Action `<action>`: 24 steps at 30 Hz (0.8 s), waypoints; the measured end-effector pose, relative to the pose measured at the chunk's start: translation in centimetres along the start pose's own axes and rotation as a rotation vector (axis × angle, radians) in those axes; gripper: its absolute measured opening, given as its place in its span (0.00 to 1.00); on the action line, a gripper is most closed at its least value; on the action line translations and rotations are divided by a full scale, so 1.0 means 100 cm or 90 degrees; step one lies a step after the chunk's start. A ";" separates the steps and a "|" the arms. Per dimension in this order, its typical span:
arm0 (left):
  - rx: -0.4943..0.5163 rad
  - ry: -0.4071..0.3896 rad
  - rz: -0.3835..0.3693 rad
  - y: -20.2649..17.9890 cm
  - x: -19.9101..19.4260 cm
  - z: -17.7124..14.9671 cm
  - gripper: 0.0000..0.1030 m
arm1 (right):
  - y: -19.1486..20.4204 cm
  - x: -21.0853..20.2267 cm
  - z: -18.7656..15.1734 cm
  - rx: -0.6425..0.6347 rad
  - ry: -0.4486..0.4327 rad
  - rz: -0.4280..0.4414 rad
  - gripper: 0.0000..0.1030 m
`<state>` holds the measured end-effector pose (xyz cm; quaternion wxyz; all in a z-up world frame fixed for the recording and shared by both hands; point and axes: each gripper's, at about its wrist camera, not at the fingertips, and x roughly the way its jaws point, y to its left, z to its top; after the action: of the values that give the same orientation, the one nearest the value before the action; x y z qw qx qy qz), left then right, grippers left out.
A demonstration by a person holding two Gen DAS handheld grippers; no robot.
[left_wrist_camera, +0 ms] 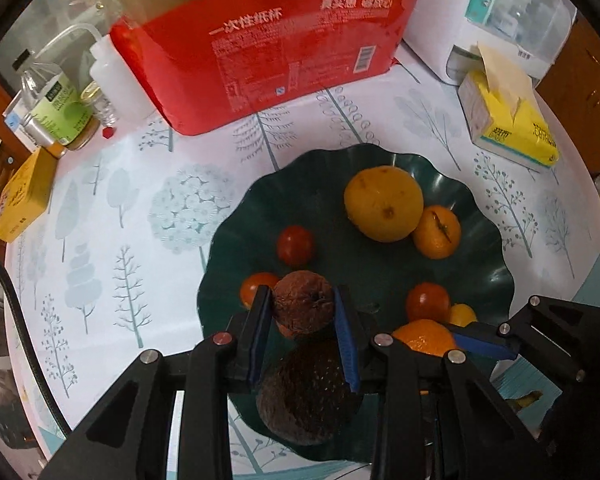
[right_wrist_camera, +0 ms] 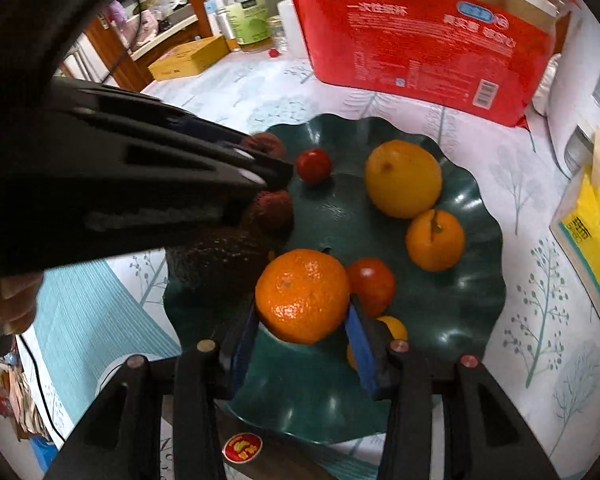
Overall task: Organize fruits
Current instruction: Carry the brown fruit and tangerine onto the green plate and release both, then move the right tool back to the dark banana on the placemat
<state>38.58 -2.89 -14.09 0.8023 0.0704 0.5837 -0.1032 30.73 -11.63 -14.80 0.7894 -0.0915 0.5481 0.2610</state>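
A dark green wavy plate (left_wrist_camera: 472, 280) (right_wrist_camera: 460, 300) holds several fruits. My left gripper (left_wrist_camera: 303, 308) is shut on a wrinkled brown fruit (left_wrist_camera: 303, 306), held just above the plate's near left side; it also shows in the right wrist view (right_wrist_camera: 266, 144). A dark avocado (left_wrist_camera: 308, 396) (right_wrist_camera: 216, 260) lies below it. My right gripper (right_wrist_camera: 302, 312) is shut on a bright orange mandarin (right_wrist_camera: 302, 294) (left_wrist_camera: 424, 336) over the plate's near edge. A large yellow fruit (left_wrist_camera: 383, 203) (right_wrist_camera: 403, 178), a small orange (left_wrist_camera: 437, 232) (right_wrist_camera: 435, 240) and red tomatoes (left_wrist_camera: 295, 244) (right_wrist_camera: 313, 165) lie on the plate.
A red paper-cup pack (left_wrist_camera: 268, 52) (right_wrist_camera: 420, 44) stands behind the plate. A yellow tissue pack (left_wrist_camera: 508, 120) lies at the right. Bottles (left_wrist_camera: 52, 104) and a yellow box (left_wrist_camera: 24, 196) are at the left. The tablecloth (left_wrist_camera: 140, 208) has a tree print.
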 end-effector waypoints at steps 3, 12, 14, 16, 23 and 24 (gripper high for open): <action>0.009 0.003 -0.004 -0.004 0.004 0.000 0.29 | 0.003 0.000 -0.001 -0.011 -0.007 -0.006 0.44; 0.035 0.005 -0.005 -0.019 0.005 -0.003 0.45 | -0.001 -0.010 -0.005 -0.015 -0.015 0.001 0.50; 0.036 -0.001 0.000 -0.020 0.002 -0.004 0.60 | 0.000 -0.017 -0.007 -0.015 -0.025 -0.003 0.51; 0.036 -0.011 0.001 -0.023 -0.004 -0.005 0.66 | 0.000 -0.024 -0.009 -0.016 -0.032 -0.001 0.51; 0.035 -0.022 0.007 -0.025 -0.018 -0.010 0.67 | -0.001 -0.042 -0.013 -0.006 -0.051 0.002 0.51; 0.033 -0.023 0.009 -0.025 -0.020 -0.011 0.67 | 0.000 -0.043 -0.013 -0.005 -0.053 0.001 0.51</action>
<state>36.38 -4.90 -12.53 0.8114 0.0934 0.5655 -0.1143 28.57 -13.56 -11.41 0.8109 -0.0829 0.5137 0.2676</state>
